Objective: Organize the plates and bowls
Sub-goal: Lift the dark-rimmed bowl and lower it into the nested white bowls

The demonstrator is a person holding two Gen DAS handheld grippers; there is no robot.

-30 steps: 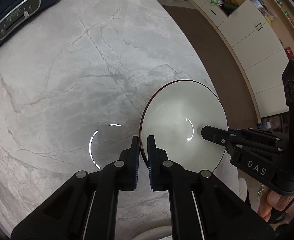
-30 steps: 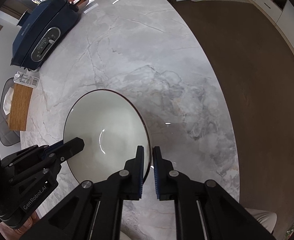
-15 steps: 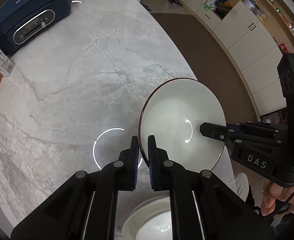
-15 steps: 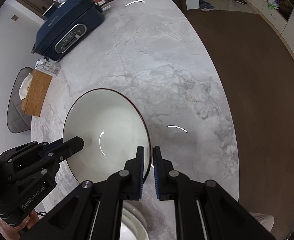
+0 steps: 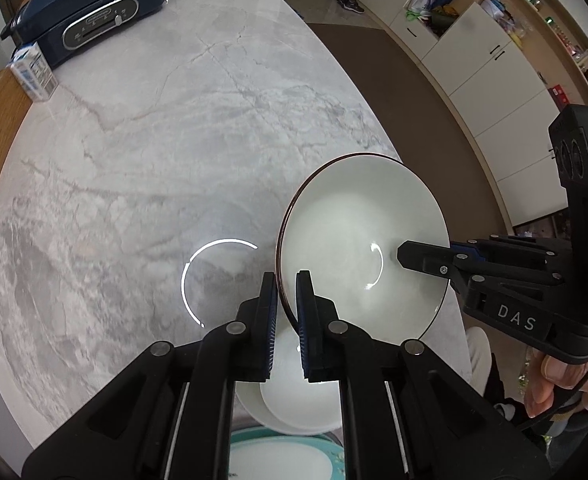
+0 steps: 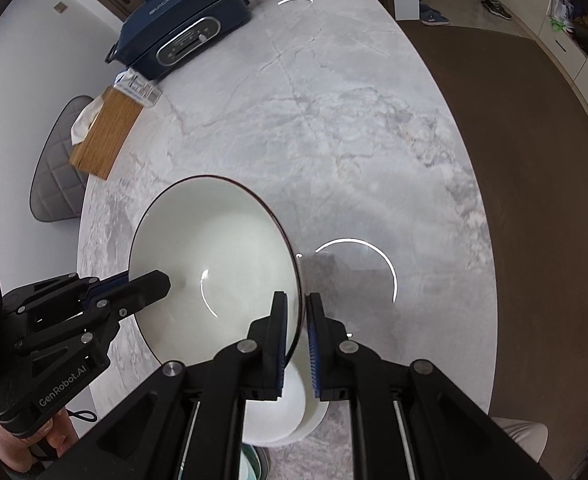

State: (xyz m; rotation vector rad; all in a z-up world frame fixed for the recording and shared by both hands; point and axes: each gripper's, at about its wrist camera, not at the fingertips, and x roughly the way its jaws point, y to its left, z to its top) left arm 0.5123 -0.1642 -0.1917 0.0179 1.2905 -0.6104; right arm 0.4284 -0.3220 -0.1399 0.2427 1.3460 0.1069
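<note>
Bowl [image 5: 357,236] pinched by both grippers' jaws.

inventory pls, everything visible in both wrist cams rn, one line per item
bowl: 1, white with dark rim, held up over the table, rim pinched on opposite sides by both grippers
white dishes: appear to be 2, nested, on the table near edge below the held bowl
teal-rimmed plate: 1, white and teal, near table edge, largely hidden
marble table: 1, grey-white
electric cooker: 1, dark blue, far end of the table
wooden tissue box: 1, brown, table's edge next to the cooker
small carton: 1, white and blue, between cooker and tissue box
chair: 1, grey, beside the table
cabinets: white, along the wall
left gripper: black, blue-padded fingers
right gripper: same
</note>
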